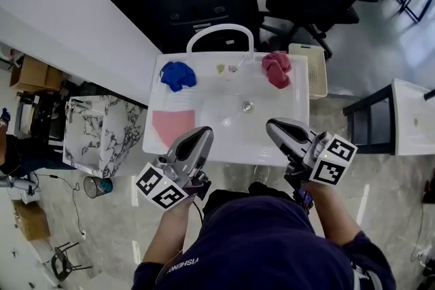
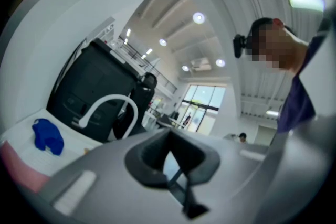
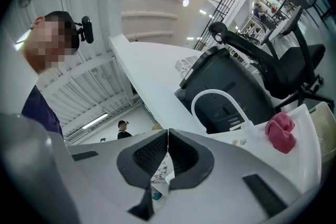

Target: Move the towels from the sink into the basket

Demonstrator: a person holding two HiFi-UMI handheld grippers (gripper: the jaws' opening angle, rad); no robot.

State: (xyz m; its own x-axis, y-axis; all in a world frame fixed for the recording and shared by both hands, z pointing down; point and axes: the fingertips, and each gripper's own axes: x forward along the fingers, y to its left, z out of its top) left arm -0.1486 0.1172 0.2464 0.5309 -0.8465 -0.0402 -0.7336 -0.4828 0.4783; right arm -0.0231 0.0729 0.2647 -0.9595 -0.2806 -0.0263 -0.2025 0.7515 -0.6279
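left gripper [image 1: 203,132], right gripper [image 1: 273,125]: both clenched, empty | crumpled red cloth towel [image 1: 277,68] at back-right of white sink [image 1: 224,105]; just beside cream plastic basket [image 1: 316,71] | likely best: open right jaws wide; pinch towel's top

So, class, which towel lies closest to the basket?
The crumpled red towel at the sink's right edge, beside the basket; the blue towel and the flat pink towel lie on the left side.

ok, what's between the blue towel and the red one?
Head view: between blue towel and red towel, a small yellowish bit on the sink, white arched tap just behind.
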